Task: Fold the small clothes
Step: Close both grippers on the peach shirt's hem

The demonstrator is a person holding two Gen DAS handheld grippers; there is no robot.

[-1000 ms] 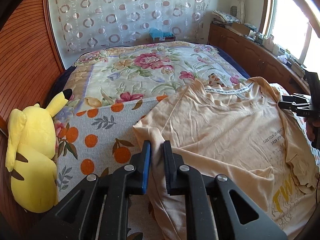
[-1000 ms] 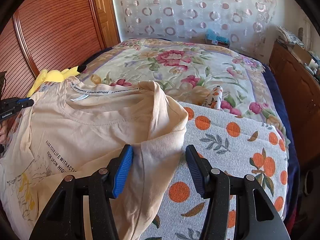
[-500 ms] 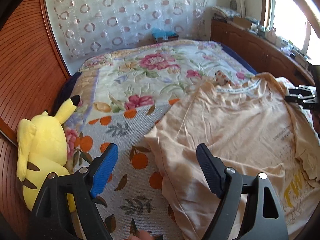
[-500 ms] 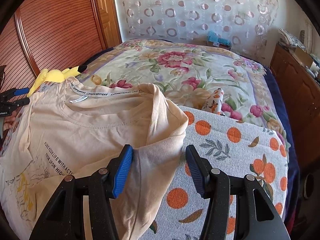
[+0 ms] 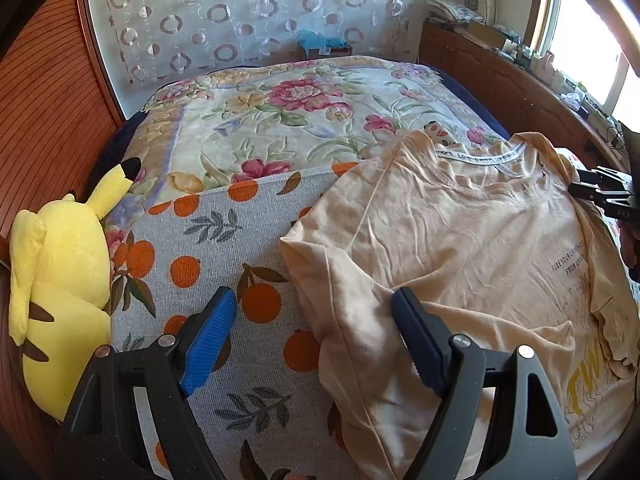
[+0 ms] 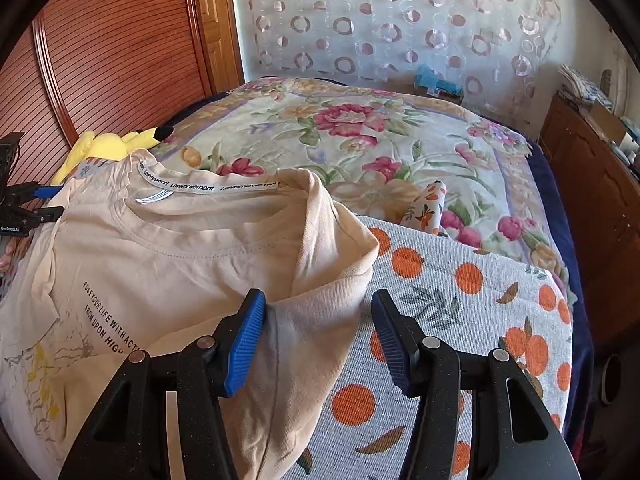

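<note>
Fingers of the left hand-held gripper [image 5: 314, 336] stand spread, its jaws having just opened, one over the sleeve of the beige T-shirt [image 5: 460, 240], the other over the orange-print cloth [image 5: 224, 248]. Right hand-held gripper [image 6: 318, 334] (jaws half apart) straddles the opposite sleeve; whether its pads press the fabric cannot be told. T-shirt lies face up on the bed [image 5: 280, 120], yellow plush toy [image 5: 60, 280] beside it.

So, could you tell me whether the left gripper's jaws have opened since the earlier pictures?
Yes: the left gripper has just opened, its fingers now straddling the T-shirt's sleeve edge.
</note>
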